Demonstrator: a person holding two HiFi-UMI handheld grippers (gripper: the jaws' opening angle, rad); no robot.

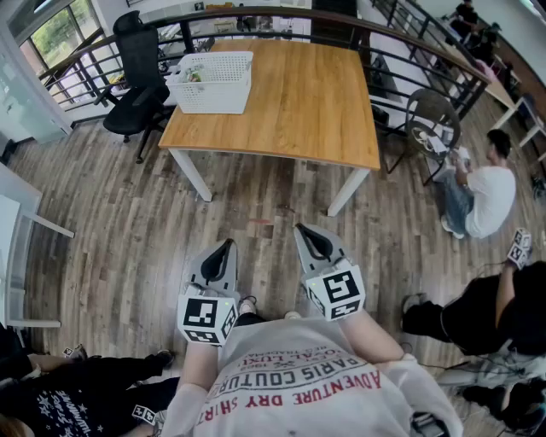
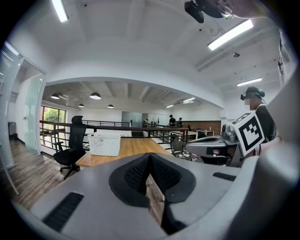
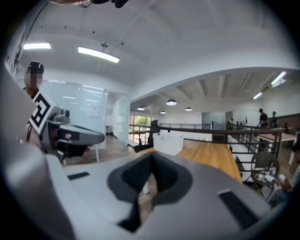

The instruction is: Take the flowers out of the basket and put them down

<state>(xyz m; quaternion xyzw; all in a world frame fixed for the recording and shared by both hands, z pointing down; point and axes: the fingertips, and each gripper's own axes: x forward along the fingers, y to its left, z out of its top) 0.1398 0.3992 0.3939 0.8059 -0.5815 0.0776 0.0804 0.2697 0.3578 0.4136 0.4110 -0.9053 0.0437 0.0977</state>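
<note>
A white mesh basket (image 1: 213, 82) stands on the far left corner of a wooden table (image 1: 299, 102). Something green and pale, probably the flowers (image 1: 194, 75), shows inside it. Both grippers are held close to my body, well short of the table and above the wooden floor. My left gripper (image 1: 227, 244) is shut with nothing in it, and so is my right gripper (image 1: 299, 228). In the left gripper view the basket (image 2: 104, 144) is far beyond the closed left gripper (image 2: 150, 158). In the right gripper view the basket (image 3: 168, 143) is equally far beyond the closed right gripper (image 3: 151, 158).
A black office chair (image 1: 136, 77) stands left of the table, with a dark railing (image 1: 256, 15) behind it. A round chair (image 1: 431, 119) is at the table's right. A person in white (image 1: 486, 196) sits on the floor to the right. Other people sit at the lower left and right.
</note>
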